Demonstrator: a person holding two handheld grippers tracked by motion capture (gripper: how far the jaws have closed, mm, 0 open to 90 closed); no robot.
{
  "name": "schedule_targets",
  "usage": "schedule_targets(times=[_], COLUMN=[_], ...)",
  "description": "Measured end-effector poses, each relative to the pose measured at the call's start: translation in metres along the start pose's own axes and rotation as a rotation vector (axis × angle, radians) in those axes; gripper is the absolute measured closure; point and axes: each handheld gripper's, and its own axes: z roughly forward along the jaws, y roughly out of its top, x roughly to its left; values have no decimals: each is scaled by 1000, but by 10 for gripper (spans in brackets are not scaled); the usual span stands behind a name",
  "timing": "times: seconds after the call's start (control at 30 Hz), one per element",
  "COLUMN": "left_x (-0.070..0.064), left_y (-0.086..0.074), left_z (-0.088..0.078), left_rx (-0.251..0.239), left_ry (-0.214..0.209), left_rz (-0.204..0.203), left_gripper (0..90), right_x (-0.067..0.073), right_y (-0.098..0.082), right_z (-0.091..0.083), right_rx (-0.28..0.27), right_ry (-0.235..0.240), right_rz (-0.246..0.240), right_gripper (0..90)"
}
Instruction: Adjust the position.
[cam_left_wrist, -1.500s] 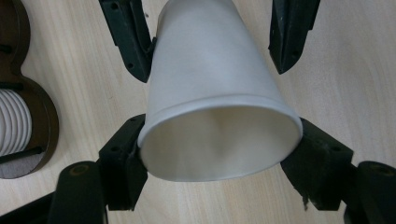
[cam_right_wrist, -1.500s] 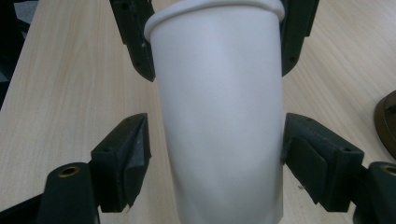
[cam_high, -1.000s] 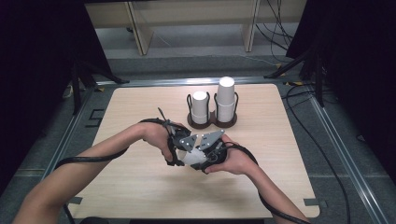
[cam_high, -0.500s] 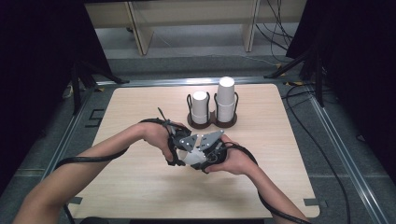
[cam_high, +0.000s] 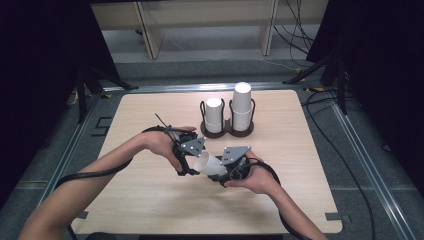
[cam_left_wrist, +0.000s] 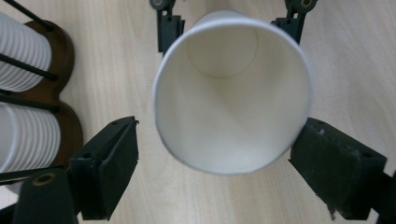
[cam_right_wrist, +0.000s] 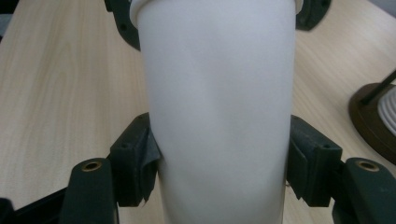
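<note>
Right gripper (cam_high: 216, 171) clamps paper cup (cam_high: 209, 165) mid-counter (cam_high: 150, 210); left gripper (cam_high: 189, 167) jaws just opened, flanking its rim; near edge roomy.

Both forearms are bare, no sleeves. Each hand carries a black tool: the left tool (cam_high: 186, 159) and the right tool (cam_high: 231, 167) each wear a grey three-cornered plate with small dark screws on top. A thick black cable trails from each. Up close, the jaws are chunky matt-black blocks with brass-ringed screw holes near their bases.
</note>
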Motion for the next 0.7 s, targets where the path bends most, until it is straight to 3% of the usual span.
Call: schedule_targets(times=[0.1,0.17,0.23,0.3,0.33,0.4,0.43,0.57,0.7], left_x=[2,2,1,3,1,-1,-3,-12,-23], left_y=[-4,-7,-11,-16,-19,-25,-29,-40,-50], left_z=[-3,-5,-6,-8,-6,-3,-1,6,8], left_rx=[-42,-81,-121,-133,-152,-192,-212,-284,-363], left_ry=[25,47,69,97,117,172,188,251,308], left_rz=[-22,-40,-72,-81,-104,-119,-135,-209,-280], left_gripper=[144,142,142,141,139,139,139,137,137], right_x=[-1,0,0,-1,-1,-2,-1,-2,0], right_y=[-4,-9,-11,-15,-20,-21,-25,-30,-34], right_z=[-3,-9,-10,-14,-17,-18,-20,-23,-25], right_rx=[-27,-70,-89,-131,-149,-167,-186,-230,-281], right_ry=[-25,-53,-64,-95,-112,-125,-137,-167,-198], right_rz=[1,46,55,57,104,102,136,149,211], right_gripper=[343,343,343,343,342,342,342,342,341])
